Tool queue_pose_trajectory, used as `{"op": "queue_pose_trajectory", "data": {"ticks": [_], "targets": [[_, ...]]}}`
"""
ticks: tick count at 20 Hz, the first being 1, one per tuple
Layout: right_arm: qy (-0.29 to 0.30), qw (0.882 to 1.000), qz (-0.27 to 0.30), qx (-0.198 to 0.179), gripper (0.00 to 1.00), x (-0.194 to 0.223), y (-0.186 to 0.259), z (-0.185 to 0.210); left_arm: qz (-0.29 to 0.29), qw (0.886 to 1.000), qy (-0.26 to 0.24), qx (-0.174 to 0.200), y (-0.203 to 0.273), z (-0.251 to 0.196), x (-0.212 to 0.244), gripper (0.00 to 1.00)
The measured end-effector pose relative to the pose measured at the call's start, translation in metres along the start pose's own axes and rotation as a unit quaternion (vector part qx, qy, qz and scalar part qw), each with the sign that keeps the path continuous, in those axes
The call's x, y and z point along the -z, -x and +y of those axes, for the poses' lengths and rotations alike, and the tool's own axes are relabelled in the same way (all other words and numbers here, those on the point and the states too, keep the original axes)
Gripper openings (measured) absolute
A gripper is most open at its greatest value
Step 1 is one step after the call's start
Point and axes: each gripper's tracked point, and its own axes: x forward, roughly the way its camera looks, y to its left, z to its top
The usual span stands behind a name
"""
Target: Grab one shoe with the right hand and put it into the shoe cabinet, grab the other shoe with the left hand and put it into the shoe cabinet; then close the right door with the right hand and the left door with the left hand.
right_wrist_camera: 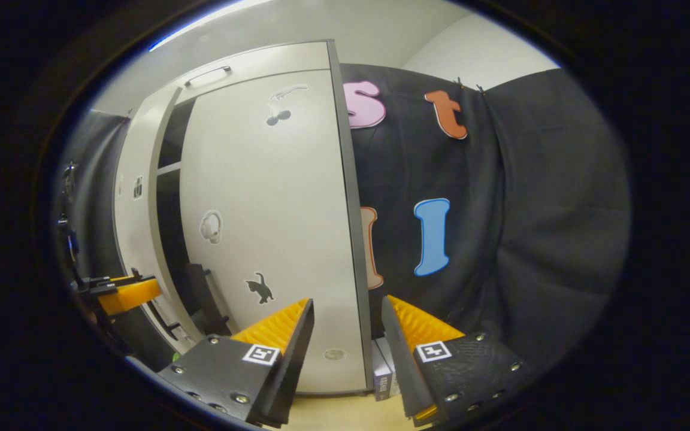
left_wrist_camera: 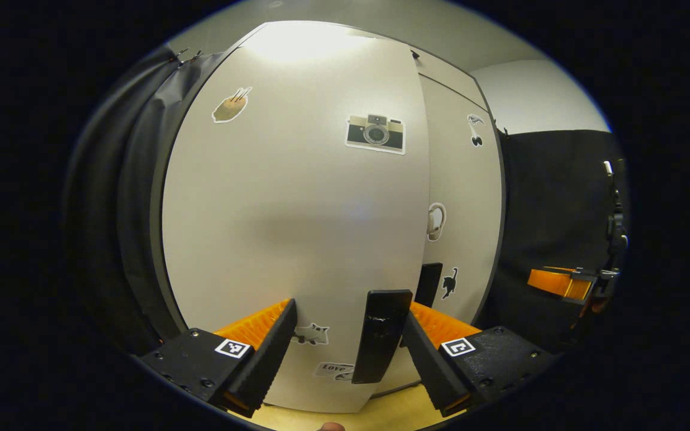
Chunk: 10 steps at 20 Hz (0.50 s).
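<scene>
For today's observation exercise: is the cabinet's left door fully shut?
No, ajar: the left door stands angled out, a dark gap showing beside the right door.

The left gripper view looks forward along its own fingers, square on and very close to the pale grey, sticker-dotted left door (left_wrist_camera: pixel 297 221) of the tall shoe cabinet, with the black rectangular door handle (left_wrist_camera: pixel 381 335) just ahead between the fingers. The right gripper view sits a little farther back, facing the outer edge of the matching right door (right_wrist_camera: pixel 273 227) and the black cloth wall behind it. Both views share that right door (the cat sticker (right_wrist_camera: pixel 259 288) shows in each), and each catches the other gripper (left_wrist_camera: pixel 566 282) off to one side.
</scene>
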Motion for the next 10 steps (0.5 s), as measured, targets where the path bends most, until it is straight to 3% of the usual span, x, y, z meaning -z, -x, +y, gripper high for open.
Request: {"op": "queue_pose_trajectory", "data": {"ticks": [10], "targets": [[-0.001, 1.0, 0.001, -0.023, 0.68, -0.004, 0.001, 0.005, 0.001, 1.0, -0.014, -0.025, -0.017, 0.0, 0.001, 1.0]]}}
